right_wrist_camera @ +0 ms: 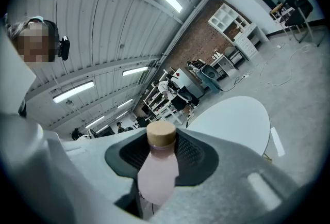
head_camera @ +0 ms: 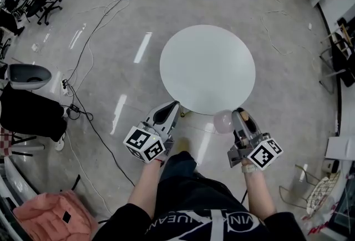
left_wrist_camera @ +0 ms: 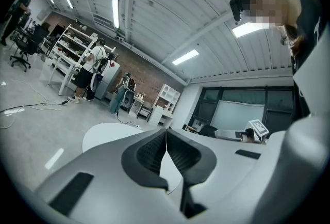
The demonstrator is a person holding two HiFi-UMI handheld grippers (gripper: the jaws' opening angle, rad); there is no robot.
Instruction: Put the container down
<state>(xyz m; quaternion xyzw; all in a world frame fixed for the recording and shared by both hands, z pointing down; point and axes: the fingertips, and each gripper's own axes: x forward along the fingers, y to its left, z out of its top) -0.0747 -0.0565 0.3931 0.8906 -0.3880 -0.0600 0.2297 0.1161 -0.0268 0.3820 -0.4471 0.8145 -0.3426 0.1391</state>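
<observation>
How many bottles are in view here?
1. The pink bottle, tan-capped, is clamped in the right gripper by the round table's edge. Distant shelves are too small to check.

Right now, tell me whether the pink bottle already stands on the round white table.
No, the pink bottle is clamped between the right gripper's jaws, short of the round white table.

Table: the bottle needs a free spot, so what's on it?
Nothing shows on the table. The bottle, in the right claw, and the left claw cover bits of its near rim.
</observation>
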